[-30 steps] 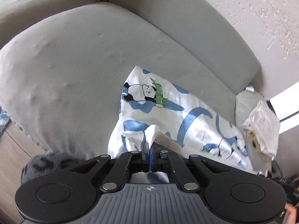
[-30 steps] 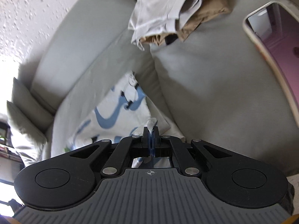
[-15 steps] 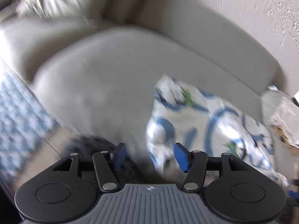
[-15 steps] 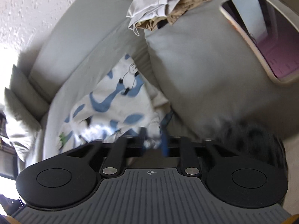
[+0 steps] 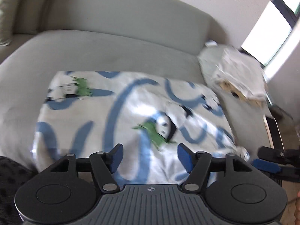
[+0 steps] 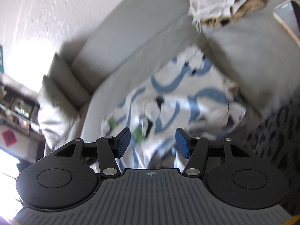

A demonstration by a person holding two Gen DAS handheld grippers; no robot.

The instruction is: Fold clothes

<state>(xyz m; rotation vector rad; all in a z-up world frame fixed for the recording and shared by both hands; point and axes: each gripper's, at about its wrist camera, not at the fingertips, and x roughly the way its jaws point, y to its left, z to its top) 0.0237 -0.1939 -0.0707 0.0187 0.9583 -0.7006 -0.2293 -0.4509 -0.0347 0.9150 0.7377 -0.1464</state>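
While both jaws stand spread, panda-print garment (image 5: pixel 131 112) lies on sofa (image 5: pixel 112 52), just beyond, untouched.

Daylight came from a blown-out window (image 5: pixel 270 33) at the left view's upper right. Motion blur smeared the printed cloth (image 5: pixel 131 116) and sofa (image 5: pixel 116 24) in both views. Glare washed the wall (image 6: pixel 35 43) in the right view, and fisheye curvature darkened the corners.

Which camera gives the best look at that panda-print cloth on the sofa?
The left wrist view: the panda-print cloth lies spread nearly whole across the sofa. The right wrist view shows it more blurred, tilted and partly cut off.
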